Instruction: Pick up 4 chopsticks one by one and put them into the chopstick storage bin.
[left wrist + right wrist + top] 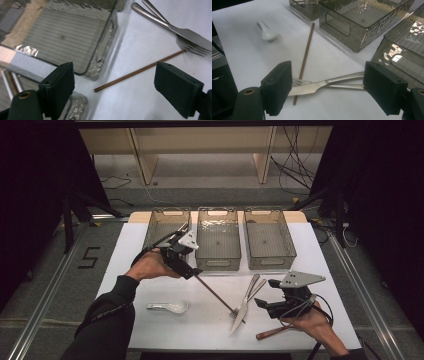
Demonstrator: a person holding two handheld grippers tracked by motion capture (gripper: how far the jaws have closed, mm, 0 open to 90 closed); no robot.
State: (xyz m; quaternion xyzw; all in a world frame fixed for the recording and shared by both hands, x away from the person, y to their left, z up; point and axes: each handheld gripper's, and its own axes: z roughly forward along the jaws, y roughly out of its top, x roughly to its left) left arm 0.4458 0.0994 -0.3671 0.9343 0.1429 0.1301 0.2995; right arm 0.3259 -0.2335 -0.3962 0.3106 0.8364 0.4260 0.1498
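My left tool (176, 251) hangs spread and empty near the left clear plastic bin (166, 227); I aim its jaws across the thin brown chopstick (140, 71) lying on the white worktop (150, 285), while my right tool (327, 95) waits spread over the steel knife (312, 88).

On my tabletop (150, 245) I count three smoked see-through bins in a row along the far edge: the left bin (159, 227), the middle bin (218, 240) and the right bin (270, 240). In front of them lie one white ceramic spoon (170, 307), one thin brown chopstick (215, 293), one steel fork (248, 295) and one steel knife (241, 312), fork and knife crossing each other. One brown-handled piece (272, 333) pokes out beneath my right hand; what kind it is I cannot tell. I hold two claws, my left claw (172, 240) and my right claw (264, 292).
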